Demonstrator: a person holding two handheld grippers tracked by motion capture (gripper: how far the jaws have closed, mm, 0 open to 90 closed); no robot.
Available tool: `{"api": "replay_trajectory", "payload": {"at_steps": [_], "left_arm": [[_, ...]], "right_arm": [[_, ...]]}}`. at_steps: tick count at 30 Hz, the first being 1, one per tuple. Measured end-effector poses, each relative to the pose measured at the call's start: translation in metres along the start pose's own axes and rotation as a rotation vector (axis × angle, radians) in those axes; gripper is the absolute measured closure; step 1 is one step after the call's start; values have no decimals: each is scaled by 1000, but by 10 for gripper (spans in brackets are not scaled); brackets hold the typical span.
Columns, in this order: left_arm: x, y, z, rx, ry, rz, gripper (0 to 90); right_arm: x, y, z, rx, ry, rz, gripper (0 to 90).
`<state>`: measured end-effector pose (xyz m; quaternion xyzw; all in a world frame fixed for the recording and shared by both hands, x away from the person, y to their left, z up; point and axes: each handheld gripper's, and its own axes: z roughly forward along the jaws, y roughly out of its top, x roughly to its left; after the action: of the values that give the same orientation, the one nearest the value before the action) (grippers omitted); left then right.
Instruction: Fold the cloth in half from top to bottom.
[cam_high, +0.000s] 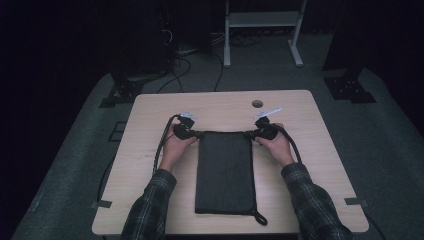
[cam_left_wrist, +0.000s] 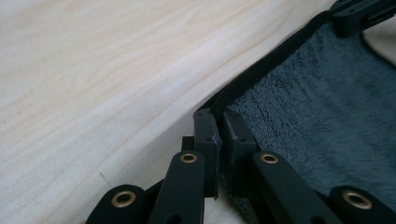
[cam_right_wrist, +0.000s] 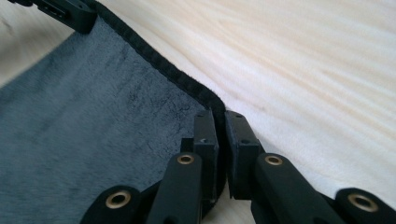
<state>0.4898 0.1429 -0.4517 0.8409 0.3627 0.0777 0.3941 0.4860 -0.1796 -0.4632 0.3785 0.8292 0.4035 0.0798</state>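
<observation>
The left gripper (cam_left_wrist: 219, 140) has its two black jaws pinched together on a far corner of a dark grey cloth (cam_left_wrist: 327, 121), the bound edge of the fabric caught between the pads. In the left gripper view the jaws are matte black plastic, blocky at the tips, carried on flat links with brass-coloured rivets. The right gripper (cam_right_wrist: 222, 140) is closed the same way on the other far corner, where the cloth's ribbed black hem curves round into the pads.

The cloth is a folded towel-like piece with a short, fuzzy nap, charcoal in colour, with a thicker stitched border along its edge. In the high view it lies flat as a long rectangle (cam_high: 225, 172) in the middle of the surface (cam_high: 150, 200), its far short edge stretched between the left gripper (cam_high: 192, 133) and the right gripper (cam_high: 252, 133), and its near short edge close to the person's side. A small black hanging loop (cam_high: 260, 218) sticks out at its near right corner.

Each gripper carries a pale three-cornered plate on top and trails a thick black cable back over the surface. The person's hands wrap the gripper bodies, with plaid sleeves (cam_high: 150, 207) reaching in from the near edge.

The surface is pale wood-grain laminate with rounded corners and a round cable hole (cam_high: 257, 103) near its far edge. No writing can be read anywhere.
</observation>
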Motion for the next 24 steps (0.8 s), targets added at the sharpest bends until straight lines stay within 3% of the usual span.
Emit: {"api": "replay_trajectory", "payload": {"at_steps": [10, 17, 24], "left_arm": [[-21, -1, -40, -40, -66, 49, 855], [-48, -15, -66, -55, -115, 117, 855], [-71, -39, -85, -57, -157, 133, 856]], "right_arm": [[22, 2, -35, -75, 49, -70, 833], [45, -19, -61, -106, 92, -110, 833], [72, -41, -80, -114, 142, -143, 833]]}}
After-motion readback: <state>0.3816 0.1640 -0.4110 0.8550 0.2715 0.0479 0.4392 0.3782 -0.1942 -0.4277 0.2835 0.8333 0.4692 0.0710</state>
